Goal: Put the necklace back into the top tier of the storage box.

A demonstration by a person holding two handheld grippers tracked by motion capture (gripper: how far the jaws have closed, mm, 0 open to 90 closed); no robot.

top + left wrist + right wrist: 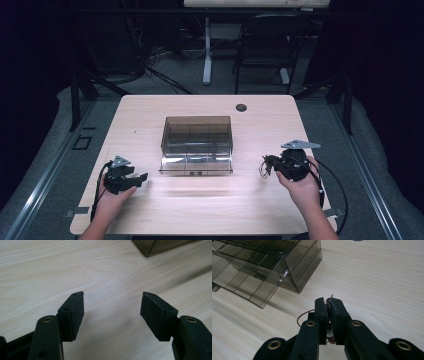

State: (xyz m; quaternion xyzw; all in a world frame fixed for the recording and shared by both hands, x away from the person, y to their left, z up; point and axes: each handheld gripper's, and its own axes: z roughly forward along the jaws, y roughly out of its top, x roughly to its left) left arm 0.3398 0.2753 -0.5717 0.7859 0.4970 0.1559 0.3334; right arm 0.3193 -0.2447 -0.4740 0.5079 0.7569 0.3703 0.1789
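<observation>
A smoky clear plastic compartment box (197, 142) (262, 267) stands at the middle of the wooden table (200, 210), its front flap hanging open toward the near edge. A corner of the box (160, 246) sits at the top of the left gripper view. My right gripper (267, 163) (328, 300) hovers to the box's right, shut on a small wired part (329, 334) (261, 170) with thin brown leads curling out beside the jaws. At the near left, my left gripper (141, 178) (112, 296) rests low over the table, open, with bare wood between its pads.
A dark round hole (241, 107) lies in the tabletop behind the box. Beyond the table stand a black chair (265, 45) and a white desk leg (207, 55). Bare wood stretches between the two grippers.
</observation>
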